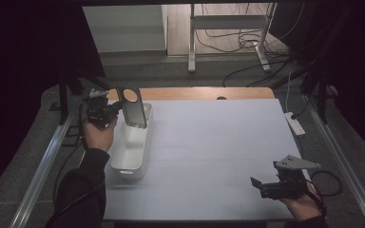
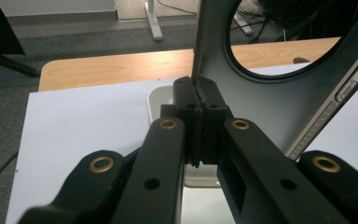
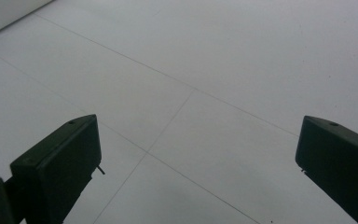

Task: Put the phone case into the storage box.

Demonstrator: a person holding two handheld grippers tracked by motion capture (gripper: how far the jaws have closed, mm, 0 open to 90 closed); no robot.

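Grippers two; left gripper (image 1: 115, 107) clamps one phone case (image 1: 133, 107), one bin (image 1: 134, 147).

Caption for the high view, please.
Left gripper holds a dark phone case upright over the white bin; right gripper rests open.

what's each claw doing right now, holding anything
Left claw: shut on the edge of the dark case, held over the white bin.
Right claw: open, holding nothing, over the white table.
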